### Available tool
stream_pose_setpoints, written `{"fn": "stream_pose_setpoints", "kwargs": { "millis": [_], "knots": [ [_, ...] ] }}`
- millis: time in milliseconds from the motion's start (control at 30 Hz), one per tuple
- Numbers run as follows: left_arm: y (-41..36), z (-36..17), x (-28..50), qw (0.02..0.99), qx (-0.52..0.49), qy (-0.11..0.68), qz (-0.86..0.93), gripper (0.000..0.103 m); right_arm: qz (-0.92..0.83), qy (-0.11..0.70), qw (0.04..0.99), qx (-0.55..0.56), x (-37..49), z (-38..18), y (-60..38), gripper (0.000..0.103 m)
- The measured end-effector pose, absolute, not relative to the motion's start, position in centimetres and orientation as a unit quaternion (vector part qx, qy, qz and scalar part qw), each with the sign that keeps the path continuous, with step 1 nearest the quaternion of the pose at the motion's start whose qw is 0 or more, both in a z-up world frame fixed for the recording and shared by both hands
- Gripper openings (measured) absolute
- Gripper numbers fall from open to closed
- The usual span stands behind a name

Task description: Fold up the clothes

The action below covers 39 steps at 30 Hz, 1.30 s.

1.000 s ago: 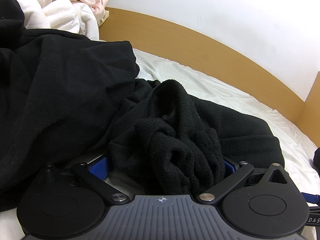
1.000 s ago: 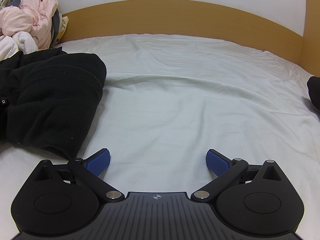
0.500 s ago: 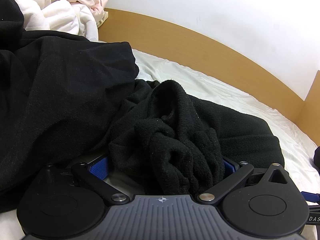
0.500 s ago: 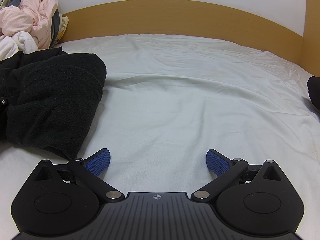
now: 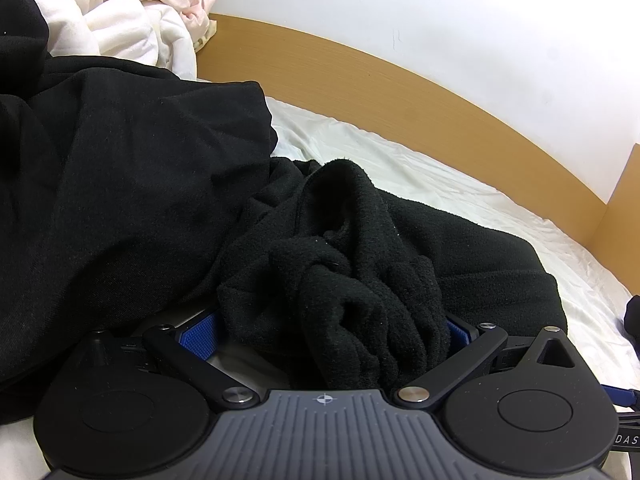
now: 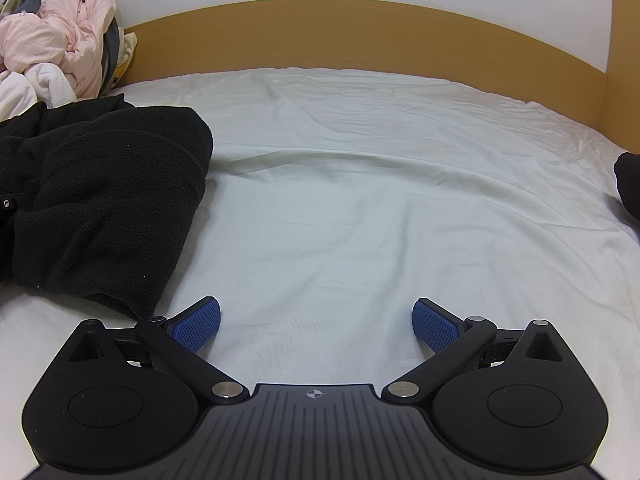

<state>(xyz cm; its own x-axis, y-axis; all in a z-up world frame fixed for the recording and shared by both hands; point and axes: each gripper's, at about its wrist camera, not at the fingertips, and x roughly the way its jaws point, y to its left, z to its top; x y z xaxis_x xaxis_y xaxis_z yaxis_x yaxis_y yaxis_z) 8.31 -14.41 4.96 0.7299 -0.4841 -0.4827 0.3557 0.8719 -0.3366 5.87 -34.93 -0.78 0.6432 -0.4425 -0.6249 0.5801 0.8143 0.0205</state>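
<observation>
A black fleece garment (image 5: 480, 264) lies crumpled on the white bed sheet (image 5: 440, 184). A bunched fold of it sits between the fingers of my left gripper (image 5: 328, 330), whose blue pads (image 5: 198, 336) stand wide apart, so it is open. A smoother black garment (image 5: 132, 184) is piled to the left and overlaps the fleece. In the right wrist view the fleece (image 6: 108, 208) lies to the left. My right gripper (image 6: 316, 320) rests low over bare sheet (image 6: 380, 200), open with nothing between its fingers.
A wooden headboard (image 6: 360, 32) runs along the far side against a white wall. Pink and white laundry (image 6: 52, 48) is heaped at the far left corner. A dark item (image 6: 628, 184) shows at the right edge. Bare sheet spreads ahead of the right gripper.
The left wrist view has shifted very slightly over the black clothes. The right gripper has not moved, and neither gripper's opening has changed.
</observation>
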Motion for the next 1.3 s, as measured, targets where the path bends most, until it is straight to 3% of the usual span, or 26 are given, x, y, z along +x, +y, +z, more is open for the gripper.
{"fn": "stream_pose_setpoints", "kwargs": {
  "millis": [1300],
  "knots": [
    [-11.8, 3.3, 10.3, 0.92, -0.119, 0.293, -0.232, 0.103, -0.284, 0.313, 0.899, 0.111, 5.9, -0.7, -35.0, 0.103]
  ]
}}
